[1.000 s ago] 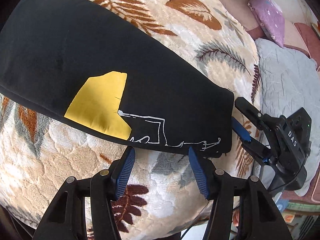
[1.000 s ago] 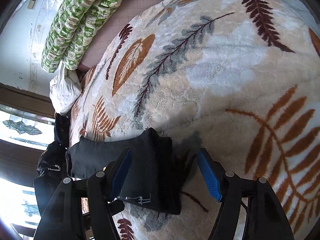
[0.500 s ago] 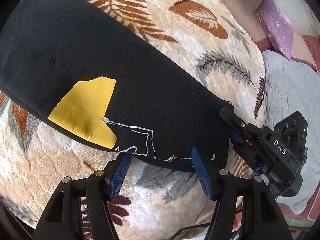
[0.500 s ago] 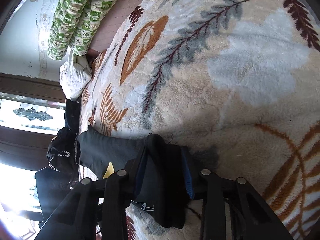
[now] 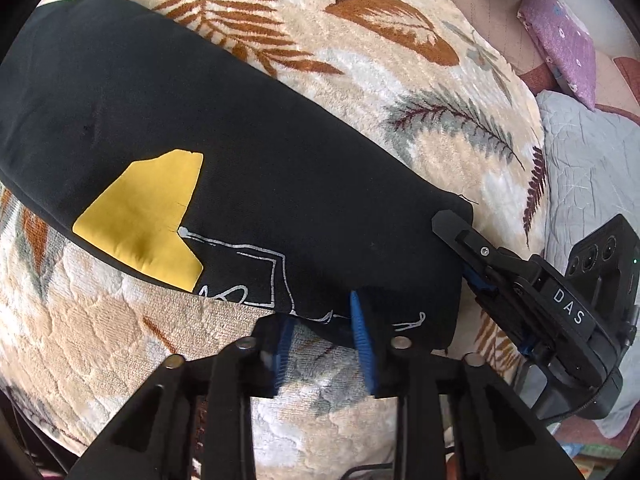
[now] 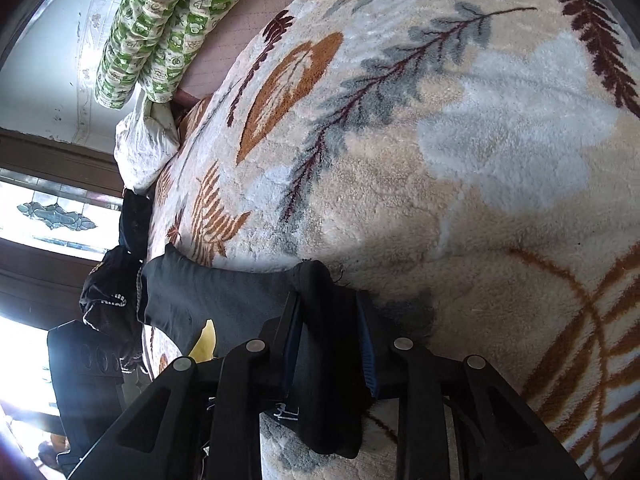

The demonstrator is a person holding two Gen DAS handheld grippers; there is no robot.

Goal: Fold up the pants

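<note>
**Both tongs at the hem end of the pants**

The black pants (image 5: 224,152) lie flat on a leaf-patterned blanket (image 5: 360,60) covering the bed. In the left wrist view the garment's long axis runs from 10 o'clock to 4 o'clock, with the narrow end at 4 o'clock. A yellow patch (image 5: 140,220) sits on the lower edge toward 8 o'clock, and a thin white line print (image 5: 276,272) runs from it along the hem toward 5 o'clock.

The left tongs (image 5: 324,344) meet the hem at 6 o'clock. Their jaws are closing, with the fabric edge between the blue pads; the right-hand pad (image 5: 360,336) already lies against the cloth.

The right tongs (image 6: 330,344) are clenched on the pants' end corner. In the right wrist view the gathered black fabric fills the space between both pads, and the garment extends away toward 9 o'clock.

A grey quilt (image 5: 592,168) lies at 3 o'clock beside the blanket, with a purple pillow (image 5: 560,32) at 1 o'clock. A green patterned bundle (image 6: 160,28) rests at 11 o'clock in the right wrist view.
</note>
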